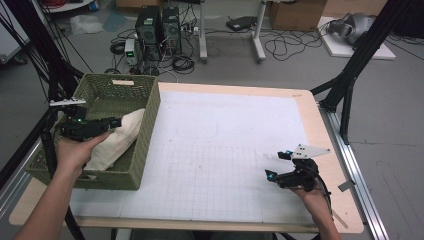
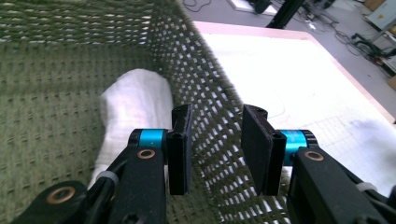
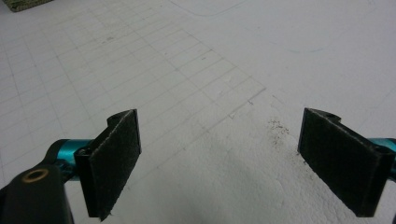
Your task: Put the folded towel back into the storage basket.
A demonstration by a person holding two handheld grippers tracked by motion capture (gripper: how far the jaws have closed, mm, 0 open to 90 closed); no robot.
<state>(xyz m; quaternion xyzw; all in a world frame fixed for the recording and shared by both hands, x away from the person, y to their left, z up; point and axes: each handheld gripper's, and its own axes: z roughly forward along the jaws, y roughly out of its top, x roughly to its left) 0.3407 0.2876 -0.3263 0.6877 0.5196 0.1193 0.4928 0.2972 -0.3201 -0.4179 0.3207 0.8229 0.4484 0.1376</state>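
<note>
The table (image 1: 320,130) carries a white gridded mat (image 1: 225,150) that covers most of its top. At the left end of the table stands a green woven basket (image 1: 145,80). Inside the basket lies a white cloth (image 1: 122,135), folded into a long bundle; it rests on the basket floor and leans toward the wall that faces the mat. In the left gripper view the cloth (image 2: 135,98) is seen beyond the jaws, beside this wall (image 2: 201,88).

The left gripper (image 1: 116,121) is held over the basket, above the cloth. Its jaws stand a moderate distance apart and nothing is between them; in its own view they sit on either side of the top edge of the basket wall, but I cannot tell whether they touch it. The left gripper (image 2: 215,149) is not holding the cloth.

The right gripper (image 1: 272,167) is low over the mat near the right front corner of the table, well apart from the basket. Its jaws are wide apart, with bare mat (image 3: 219,84) between them.
</note>
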